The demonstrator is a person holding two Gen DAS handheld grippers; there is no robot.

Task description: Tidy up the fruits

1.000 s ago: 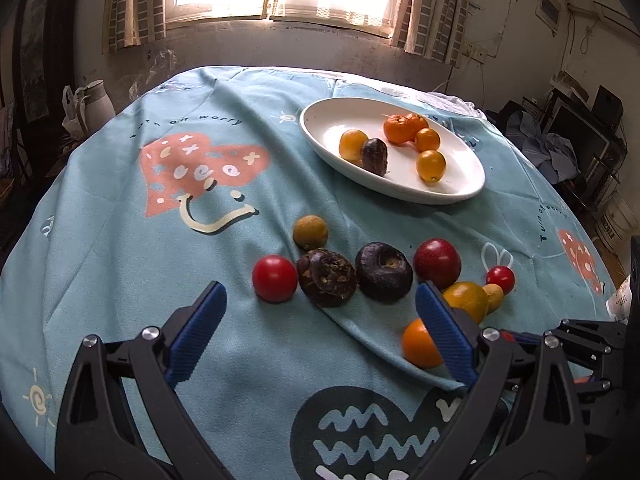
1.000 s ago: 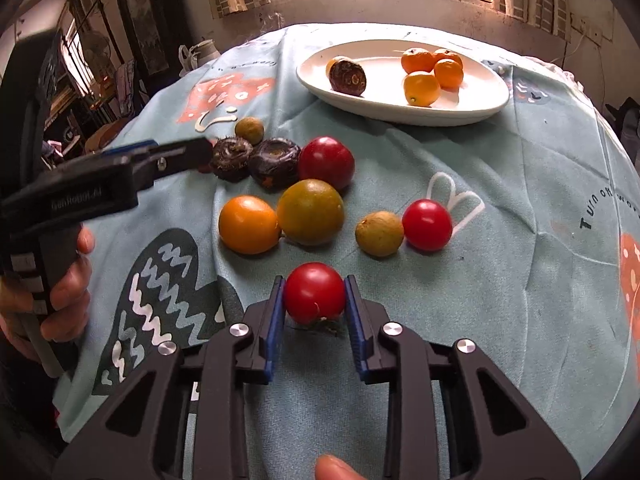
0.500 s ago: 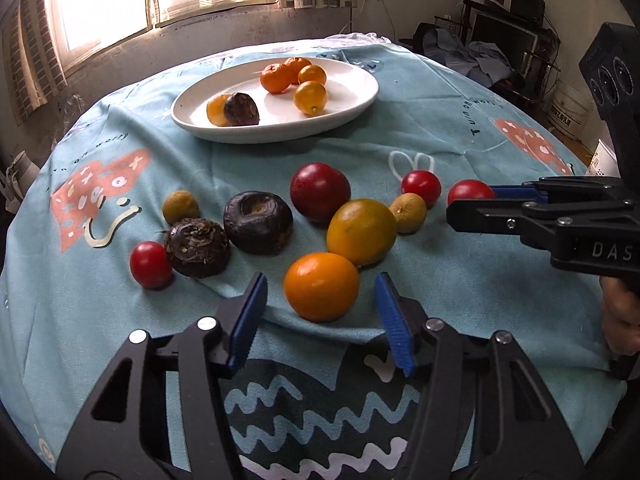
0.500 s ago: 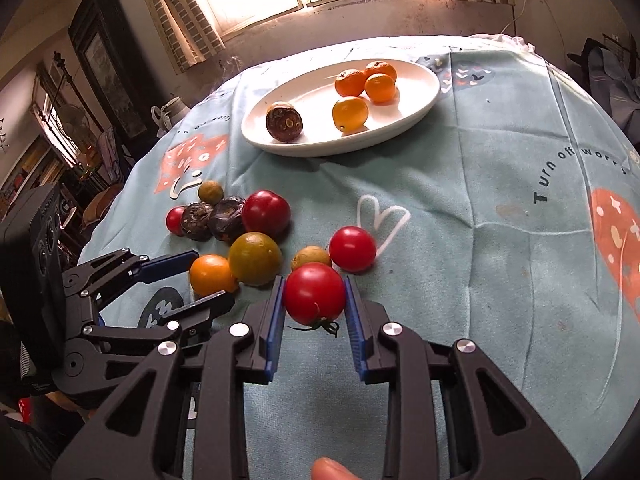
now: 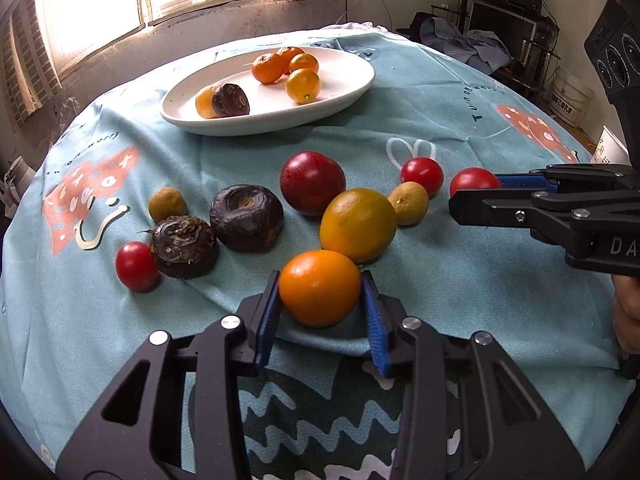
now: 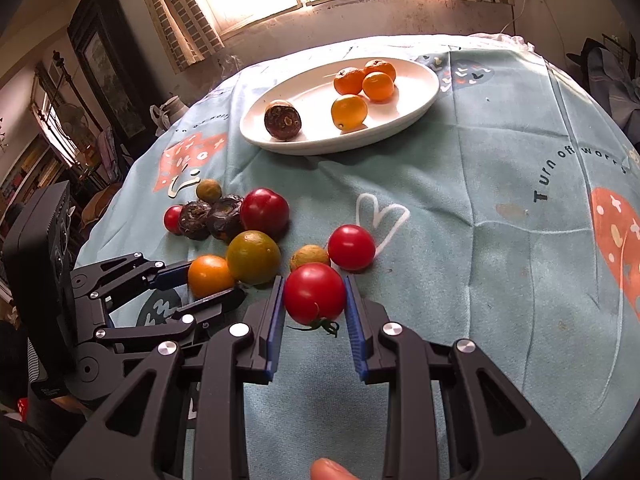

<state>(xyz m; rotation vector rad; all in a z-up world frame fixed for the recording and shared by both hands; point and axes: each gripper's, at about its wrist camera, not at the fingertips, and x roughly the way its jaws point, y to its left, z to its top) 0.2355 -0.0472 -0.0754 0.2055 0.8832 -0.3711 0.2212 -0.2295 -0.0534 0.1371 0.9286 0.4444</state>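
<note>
My left gripper is shut on an orange that rests on the blue tablecloth; it also shows in the right wrist view. My right gripper is shut on a red tomato and holds it just above the cloth; the tomato shows in the left wrist view. A white oval plate at the back holds several small oranges and a dark water chestnut. The plate also shows in the right wrist view.
Loose fruit lies on the cloth: a green-orange citrus, a dark red plum, two dark water chestnuts, two small brown fruits, and two red tomatoes. Furniture and clutter stand around the round table.
My left gripper has closed its jaws onto the orange. My right gripper, still holding the tomato, has lifted slightly and tilted toward the plate.
</note>
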